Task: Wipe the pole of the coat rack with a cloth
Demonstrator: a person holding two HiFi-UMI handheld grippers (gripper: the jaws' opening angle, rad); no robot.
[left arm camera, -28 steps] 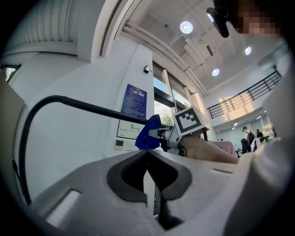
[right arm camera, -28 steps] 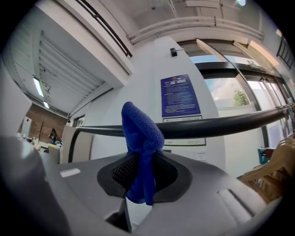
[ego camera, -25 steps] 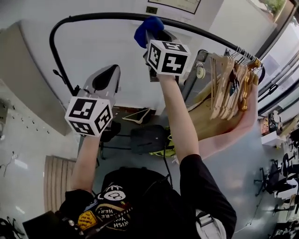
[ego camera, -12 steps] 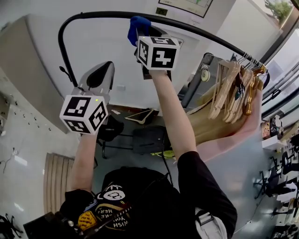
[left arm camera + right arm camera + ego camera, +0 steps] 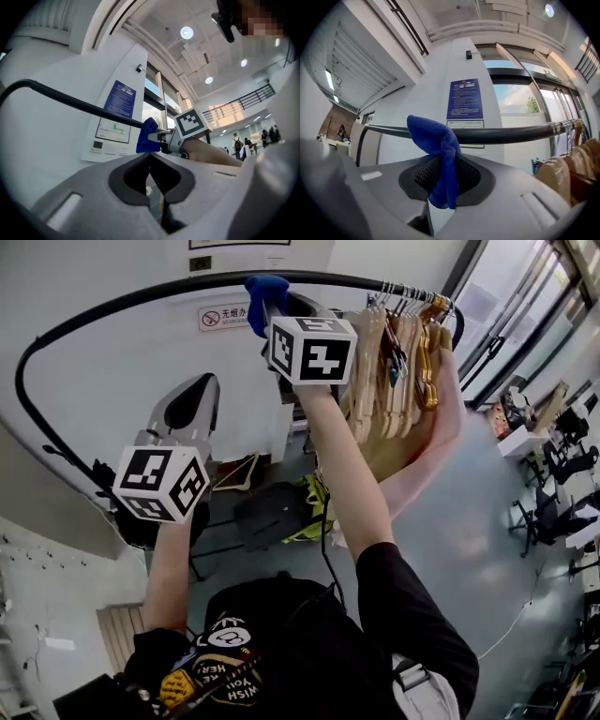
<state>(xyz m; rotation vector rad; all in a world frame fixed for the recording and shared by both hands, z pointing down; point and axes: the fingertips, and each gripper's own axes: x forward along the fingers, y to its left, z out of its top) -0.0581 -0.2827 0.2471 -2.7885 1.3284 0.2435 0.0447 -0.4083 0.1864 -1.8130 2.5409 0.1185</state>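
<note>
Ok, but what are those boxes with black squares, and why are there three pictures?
A person holds a grabbing tool, called a gripper, in each hand. The boxes with squares are part of those grippers. One picture comes from a camera on the person's head, looking down along their arms. The other two come from cameras that ride on each gripper. The right gripper is shut on a blue cloth and holds it up at the black pole of a coat rack. The left gripper is shut and holds nothing. Wooden hangers hang further along the pole.
</note>
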